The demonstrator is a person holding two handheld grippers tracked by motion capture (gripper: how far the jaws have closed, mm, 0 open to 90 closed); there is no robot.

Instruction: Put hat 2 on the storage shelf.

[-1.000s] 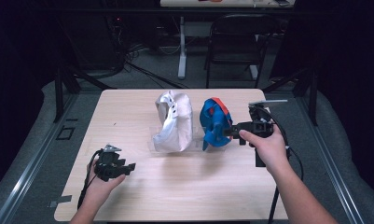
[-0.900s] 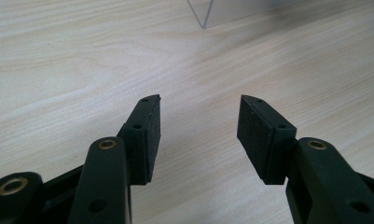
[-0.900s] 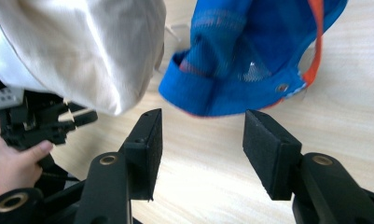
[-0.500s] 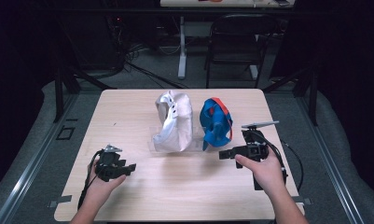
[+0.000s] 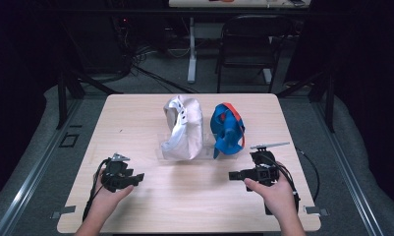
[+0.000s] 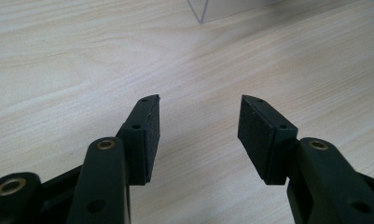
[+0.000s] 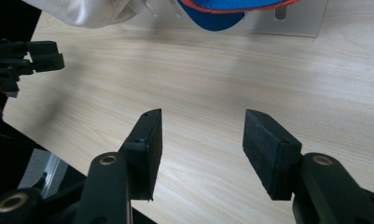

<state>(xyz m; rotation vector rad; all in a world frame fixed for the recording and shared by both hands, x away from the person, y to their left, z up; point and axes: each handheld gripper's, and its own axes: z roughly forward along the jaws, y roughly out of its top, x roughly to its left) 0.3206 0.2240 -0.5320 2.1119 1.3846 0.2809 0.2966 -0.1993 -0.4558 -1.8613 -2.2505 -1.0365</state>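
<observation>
Nearest me, my left gripper (image 5: 135,178) sits low over the table (image 5: 194,206) at its near left, jaws spread wide with bare wood between the pads (image 6: 149,135) (nothing held). My left hand (image 5: 108,194) comes in from the bottom edge, forearm angled slightly inward, the gripper pointing right across the table. My right gripper (image 5: 236,175) is at the near right, pointing left toward the other one, its cable (image 5: 310,172) looping off behind it; its jaws also stand apart over bare wood in the right gripper view (image 7: 198,140), gripping nothing. My right hand (image 5: 275,194) wraps the body from behind. Between the two grippers the tabletop is open, so nothing stands in the way there. Farther off, in the middle of the table, a white cap (image 5: 182,127) and a blue cap (image 5: 226,129) with orange trim stand side by side on a clear stand (image 5: 161,147), close together, though I cannot tell whether they touch. The blue one is just beyond my right gripper, apart from it. Past the table are a chair (image 5: 246,44) and a tangle of wires on the floor.
</observation>
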